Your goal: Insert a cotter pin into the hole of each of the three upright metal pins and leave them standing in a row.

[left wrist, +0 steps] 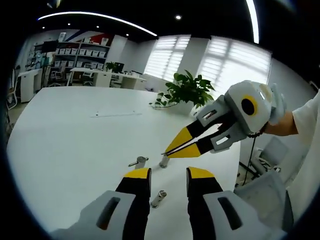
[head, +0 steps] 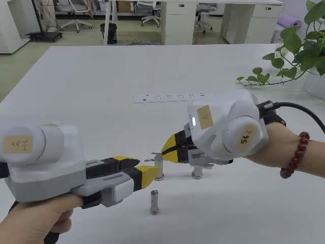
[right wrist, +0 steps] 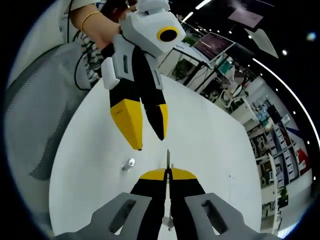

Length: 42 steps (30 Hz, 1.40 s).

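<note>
Three short metal pins stand upright on the white table [head: 101,91]: one [head: 159,168] by the gripper tips, one [head: 197,173] under the right gripper's body, and one [head: 154,202] nearer me. My right gripper [head: 170,148] is shut on a thin cotter pin [right wrist: 168,159], whose free end is near the top of the first pin. In the left gripper view that gripper [left wrist: 175,150] comes in from the right above the pins [left wrist: 164,161]. My left gripper [head: 138,172] stands open with nothing between its jaws, just left of the first pin; its yellow tips [right wrist: 132,125] hang over one pin [right wrist: 129,164].
A white power strip [head: 170,96] lies on the table beyond the pins. A potted plant [head: 299,51] stands at the back right. Office chairs and cabinets [head: 177,20] are past the table's far edge.
</note>
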Each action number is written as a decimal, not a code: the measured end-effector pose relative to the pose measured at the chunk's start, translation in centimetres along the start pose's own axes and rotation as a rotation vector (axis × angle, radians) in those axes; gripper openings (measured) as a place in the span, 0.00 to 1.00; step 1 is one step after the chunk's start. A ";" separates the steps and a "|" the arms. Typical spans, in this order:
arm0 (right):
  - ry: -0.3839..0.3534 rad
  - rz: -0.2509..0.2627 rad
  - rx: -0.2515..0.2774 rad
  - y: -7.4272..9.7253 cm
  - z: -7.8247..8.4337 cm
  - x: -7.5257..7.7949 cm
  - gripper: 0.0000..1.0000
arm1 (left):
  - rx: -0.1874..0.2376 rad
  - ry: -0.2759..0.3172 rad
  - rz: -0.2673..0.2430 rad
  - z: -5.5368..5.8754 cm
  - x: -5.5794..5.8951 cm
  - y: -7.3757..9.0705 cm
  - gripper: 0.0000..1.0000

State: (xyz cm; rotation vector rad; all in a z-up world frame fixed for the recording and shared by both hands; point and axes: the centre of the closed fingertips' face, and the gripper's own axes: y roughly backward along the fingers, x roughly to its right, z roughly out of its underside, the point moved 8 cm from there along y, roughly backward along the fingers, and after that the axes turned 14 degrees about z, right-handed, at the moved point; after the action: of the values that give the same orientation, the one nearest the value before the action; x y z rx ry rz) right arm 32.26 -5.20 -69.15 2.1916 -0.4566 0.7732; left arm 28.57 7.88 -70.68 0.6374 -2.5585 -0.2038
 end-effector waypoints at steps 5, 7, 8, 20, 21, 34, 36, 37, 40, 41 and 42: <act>0.018 -0.007 0.012 0.2 -0.4 -0.6 0.02 | 0.014 0.052 0.011 0.1 0.0 -0.1 0.20; 0.019 -0.009 0.015 0.2 -0.6 -0.7 0.02 | 0.019 0.066 0.016 0.1 0.0 -0.1 0.18; 0.025 -0.009 0.019 0.3 -0.7 -0.8 0.02 | 0.022 0.074 0.016 0.1 0.0 -0.1 0.18; 0.071 -0.024 0.035 0.3 -1.7 -2.0 0.02 | 0.017 0.137 0.033 0.7 0.3 -0.3 0.09; 0.073 -0.026 0.037 0.3 -1.7 -2.1 0.02 | 0.018 0.150 0.035 0.7 0.3 -0.3 0.07; 0.091 -0.032 0.042 0.3 -2.1 -2.5 0.02 | 0.041 0.261 0.054 1.2 0.1 -0.3 0.01; 0.088 -0.029 0.041 0.3 -2.1 -2.6 0.02 | 0.040 0.265 0.052 1.2 0.1 -0.3 0.01; 0.086 -0.029 0.041 0.2 -2.1 -2.6 0.02 | 0.039 0.270 0.053 1.2 0.1 -0.3 0.01; 0.084 -0.030 0.042 0.3 -2.1 -2.6 0.02 | 0.039 0.267 0.059 1.2 0.1 -0.2 0.01; 0.083 -0.030 0.043 0.3 -2.2 -2.6 0.02 | 0.038 0.259 0.059 1.2 0.1 -0.2 0.01; 0.083 -0.027 0.046 0.3 -2.2 -2.6 0.02 | 0.040 0.256 0.056 1.2 0.1 -0.1 0.01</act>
State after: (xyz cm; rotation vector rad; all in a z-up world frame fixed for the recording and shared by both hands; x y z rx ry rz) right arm 29.34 -3.52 -69.54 2.1946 -0.3701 0.8645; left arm 27.95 7.75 -71.69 0.5670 -2.3350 -0.0479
